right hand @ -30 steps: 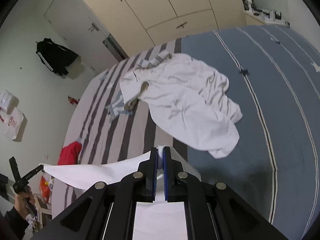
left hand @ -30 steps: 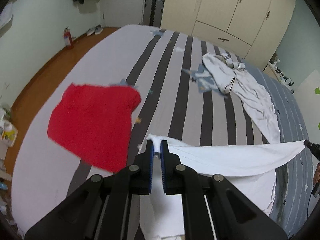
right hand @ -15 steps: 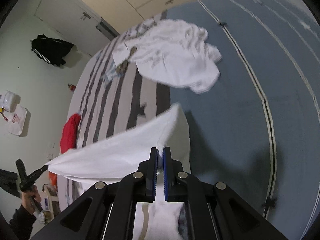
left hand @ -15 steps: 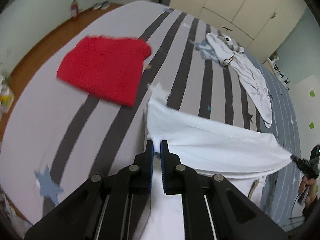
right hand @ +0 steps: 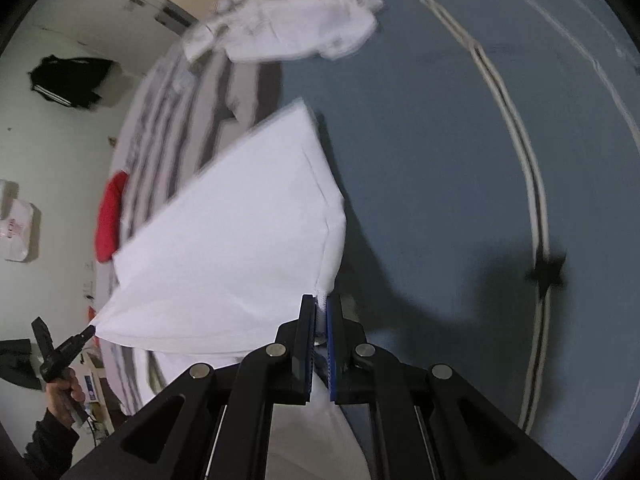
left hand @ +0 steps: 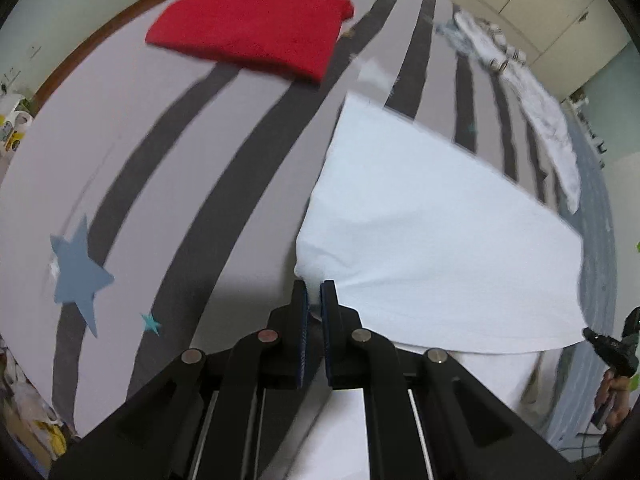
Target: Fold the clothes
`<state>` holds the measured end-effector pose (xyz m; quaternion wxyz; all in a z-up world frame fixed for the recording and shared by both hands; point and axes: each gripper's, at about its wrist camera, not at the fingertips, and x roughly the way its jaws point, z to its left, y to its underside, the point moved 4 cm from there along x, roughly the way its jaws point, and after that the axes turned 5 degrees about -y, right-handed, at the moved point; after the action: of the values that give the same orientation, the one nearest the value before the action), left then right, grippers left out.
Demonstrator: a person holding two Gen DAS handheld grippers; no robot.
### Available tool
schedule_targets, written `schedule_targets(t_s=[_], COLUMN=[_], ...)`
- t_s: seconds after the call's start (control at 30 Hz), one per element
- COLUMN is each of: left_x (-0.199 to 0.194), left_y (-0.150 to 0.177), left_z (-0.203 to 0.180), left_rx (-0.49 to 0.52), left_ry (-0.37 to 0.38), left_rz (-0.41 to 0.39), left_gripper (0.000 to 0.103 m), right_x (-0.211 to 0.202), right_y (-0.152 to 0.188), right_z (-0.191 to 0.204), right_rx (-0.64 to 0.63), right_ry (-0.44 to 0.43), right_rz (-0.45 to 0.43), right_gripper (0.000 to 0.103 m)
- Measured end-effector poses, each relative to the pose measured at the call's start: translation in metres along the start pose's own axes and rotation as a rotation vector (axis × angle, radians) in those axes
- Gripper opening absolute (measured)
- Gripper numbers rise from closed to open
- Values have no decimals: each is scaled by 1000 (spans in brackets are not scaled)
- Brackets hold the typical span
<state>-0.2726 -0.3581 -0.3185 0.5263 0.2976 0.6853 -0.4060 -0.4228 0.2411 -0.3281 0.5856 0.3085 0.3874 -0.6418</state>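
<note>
The left tongs (left hand: 314, 300) and the right tongs (right hand: 321, 312) are each clenched on one corner of the white cotton garment (left hand: 432, 232), which hangs stretched between them above the striped grey bed cover (left hand: 168, 168), its far part lying on the bed. The pinch takes only a little cloth at each corner, so a hard pull could free one corner and the fold would fall crooked. If one side comes down sooner, the edges may not meet. The red folded cloth (left hand: 256, 28) and the crumpled white clothes (right hand: 304, 24) lie well apart.
</note>
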Motion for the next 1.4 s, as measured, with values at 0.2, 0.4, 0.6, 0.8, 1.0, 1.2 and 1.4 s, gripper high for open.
schedule_targets(t_s=[0.2, 0.4, 0.6, 0.8, 1.0, 1.2, 1.4], left_x=[20, 24, 22, 12, -31, -44, -11], left_y=[12, 14, 15, 10, -4, 0, 17], left_z=[5, 4, 4, 2, -5, -5, 5], left_rx=[4, 8, 18, 22, -6, -18, -31], left_ry=[-26, -33, -32, -27, 32, 42, -2], left_rz=[24, 28, 25, 4, -45, -49, 35], left_gripper=[6, 6, 6, 6, 6, 6, 6], right_x=[23, 30, 26, 24, -6, -34, -20], right_y=[23, 25, 26, 28, 23, 8, 14], right_z=[-17, -20, -18, -17, -3, 16, 10], right_rx=[4, -15, -22, -6, 7, 0, -5], right_ry=[31, 45, 47, 46, 30, 21, 57], right_rz=[34, 30, 18, 11, -15, -21, 36], right_gripper=[5, 5, 5, 5, 5, 5, 5])
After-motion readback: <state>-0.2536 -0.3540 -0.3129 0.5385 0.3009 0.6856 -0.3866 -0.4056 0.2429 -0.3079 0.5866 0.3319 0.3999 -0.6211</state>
